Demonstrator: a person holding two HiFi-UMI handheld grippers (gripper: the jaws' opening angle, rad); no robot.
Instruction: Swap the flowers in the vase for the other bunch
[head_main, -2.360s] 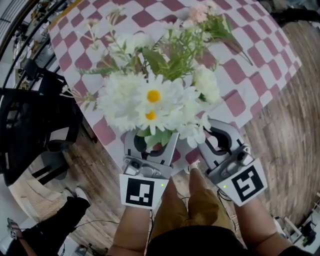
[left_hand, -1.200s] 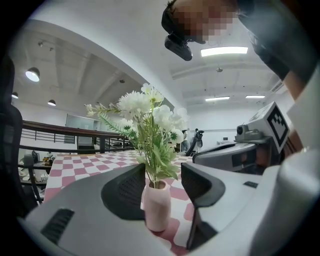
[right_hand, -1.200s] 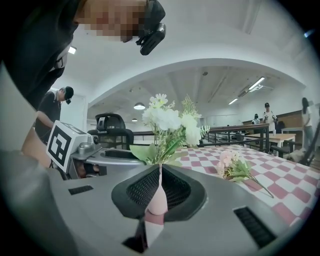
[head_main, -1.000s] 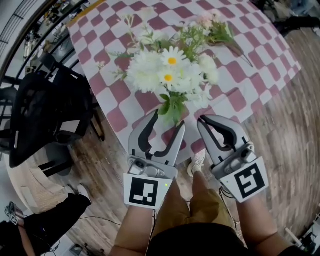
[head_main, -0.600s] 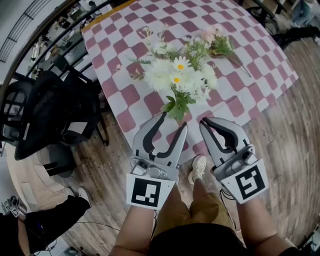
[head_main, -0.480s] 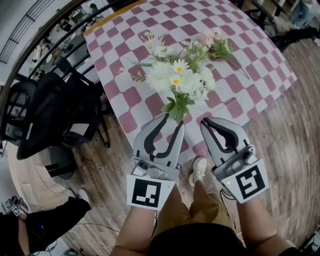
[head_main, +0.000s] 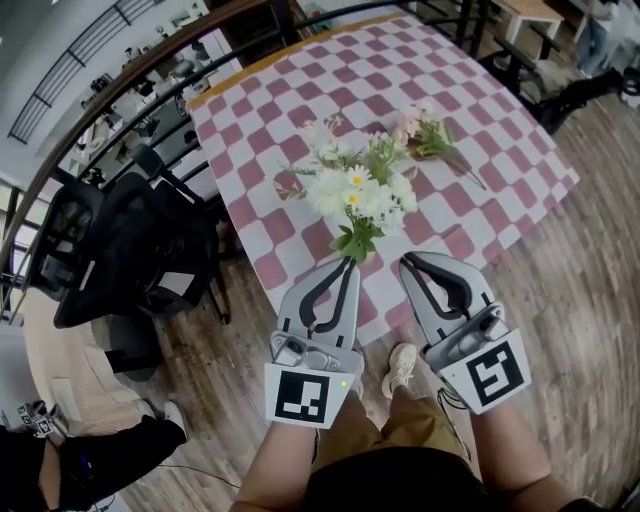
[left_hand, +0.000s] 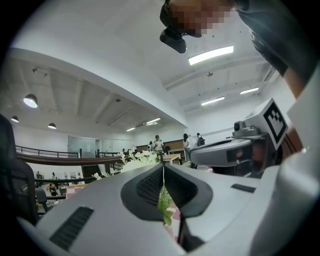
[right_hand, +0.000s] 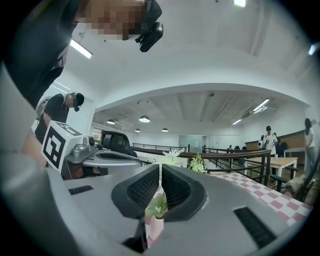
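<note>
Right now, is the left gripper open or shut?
Shut. In the left gripper view the left gripper has its jaw tips pressed together; the head view shows the same.

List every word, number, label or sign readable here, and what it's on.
No readable text in any view.
The left cube marker, on the left tool, is only a black-and-white pattern: no letters or digits.
The right cube marker, on the right tool, likewise.
The checked tablecloth carries no print.
</note>
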